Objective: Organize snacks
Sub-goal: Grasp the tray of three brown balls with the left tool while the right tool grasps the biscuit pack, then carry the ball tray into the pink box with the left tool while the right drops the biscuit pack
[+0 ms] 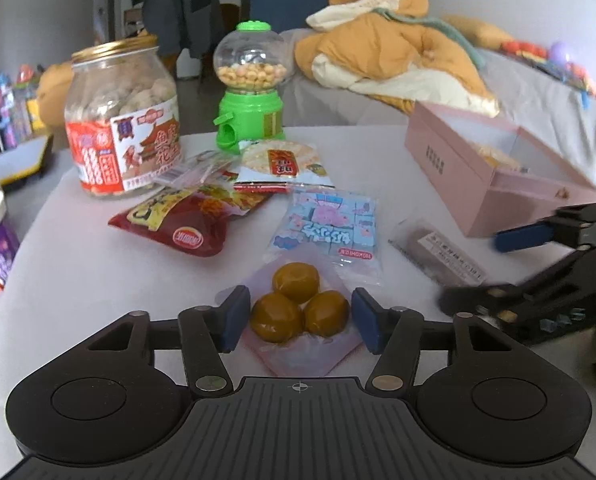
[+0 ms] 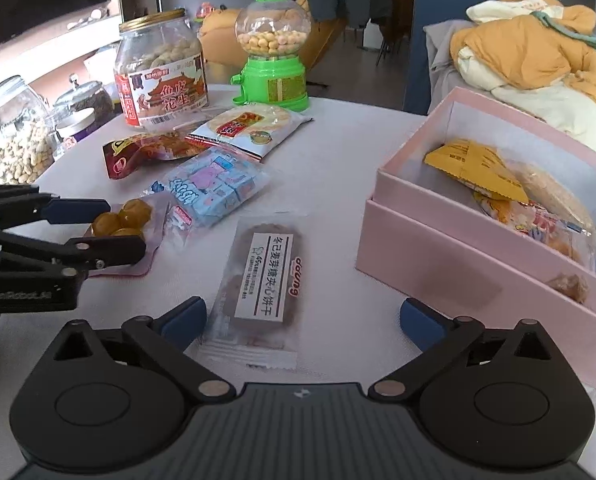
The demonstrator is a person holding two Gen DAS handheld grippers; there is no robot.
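Observation:
My left gripper [image 1: 298, 320] is open, its blue pads on either side of a clear pack of three brown egg-shaped snacks [image 1: 298, 308] lying on the white table; the pack also shows in the right wrist view [image 2: 124, 220]. My right gripper [image 2: 301, 320] is open wide above a clear-wrapped brown biscuit pack [image 2: 264, 280], which also shows in the left wrist view [image 1: 437, 254]. An open pink box [image 2: 437, 240] at the right holds several snack packs [image 2: 497, 184]. A blue candy pack [image 1: 329, 224], a red pouch [image 1: 186, 220] and a rice cracker pack [image 1: 282, 164] lie further back.
A big peanut jar [image 1: 122, 120] and a green candy dispenser [image 1: 252, 88] stand at the table's far side. Glass jars [image 2: 10, 136] stand off the left edge. A couch with an orange blanket [image 1: 389, 52] lies behind. The left gripper [image 2: 58, 240] is near the right one.

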